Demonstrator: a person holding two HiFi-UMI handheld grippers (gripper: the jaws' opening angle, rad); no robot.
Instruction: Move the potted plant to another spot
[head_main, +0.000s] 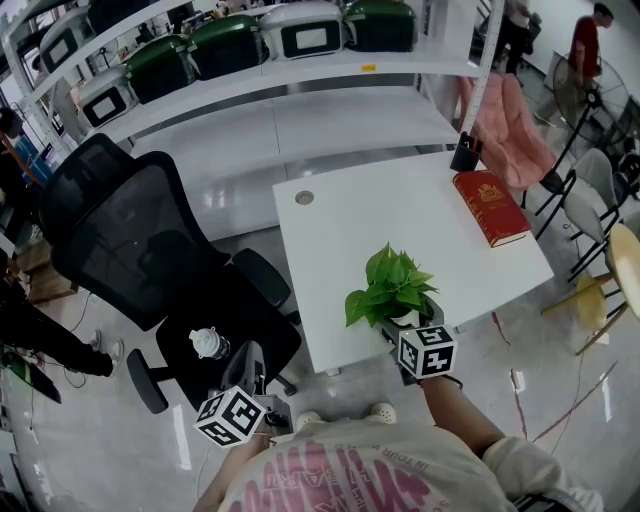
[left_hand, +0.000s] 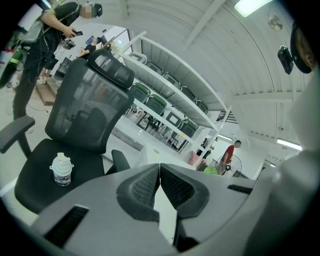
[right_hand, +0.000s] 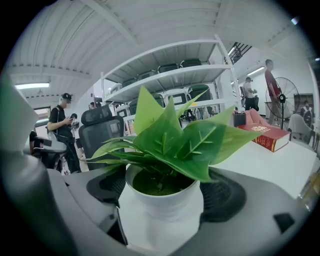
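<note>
One white pot (right_hand: 162, 217) of green leaves (right_hand: 175, 140), clamped by the right gripper (right_hand: 165, 192).

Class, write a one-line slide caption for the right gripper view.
Right gripper clasps the leafy potted plant; a red book lies on the white table beyond.

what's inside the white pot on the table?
A green leafy plant rising from a dark filling; leaves cover part of it, and the pot wall hides anything deeper.
</note>
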